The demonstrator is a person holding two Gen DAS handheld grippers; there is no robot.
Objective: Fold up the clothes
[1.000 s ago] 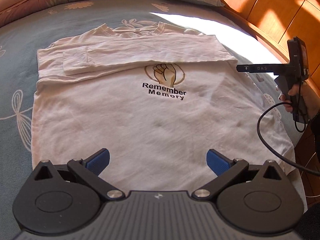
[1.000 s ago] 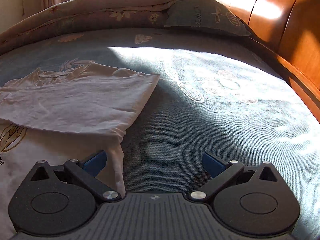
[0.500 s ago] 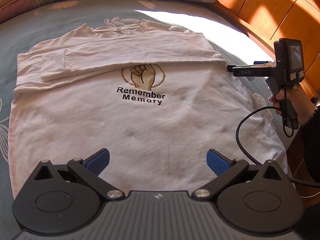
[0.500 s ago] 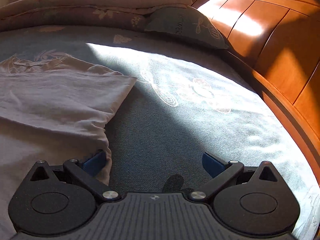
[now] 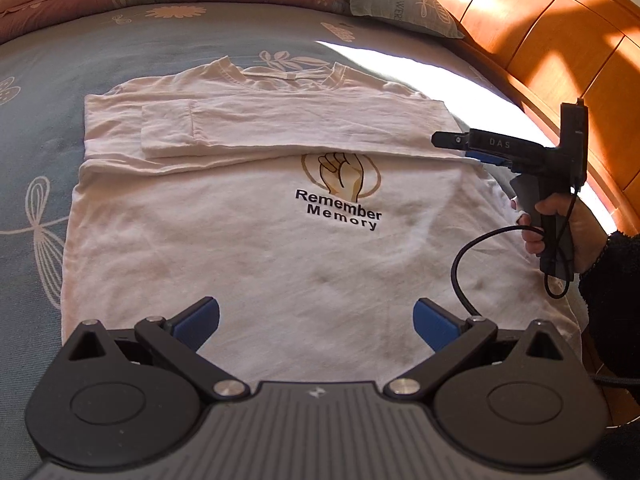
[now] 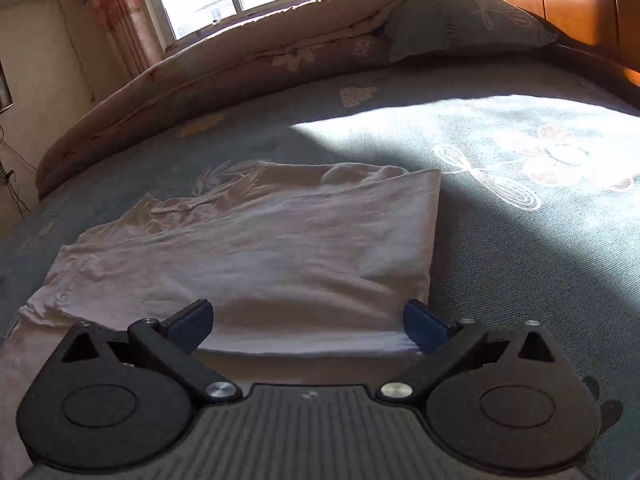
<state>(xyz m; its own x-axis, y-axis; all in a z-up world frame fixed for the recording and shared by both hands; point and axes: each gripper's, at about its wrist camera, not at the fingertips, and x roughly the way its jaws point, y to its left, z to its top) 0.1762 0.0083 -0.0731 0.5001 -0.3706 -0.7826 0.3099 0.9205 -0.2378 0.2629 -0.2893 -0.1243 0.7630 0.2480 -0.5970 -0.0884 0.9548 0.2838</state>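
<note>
Both wrist views (low, close) share the shirt [image 5: 280, 240].

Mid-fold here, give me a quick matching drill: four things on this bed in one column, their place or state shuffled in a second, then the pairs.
Things:
1. long-sleeved shirt
2. folded sleeves
3. pillow
4. right gripper

Places or states:
A. by the wooden headboard, at the bed's far corner
B. spread flat, print facing up
C. open, at the shirt's right shoulder edge
D. laid across the chest, above the print

Pairs: 1-B, 2-D, 3-A, 4-C
</note>
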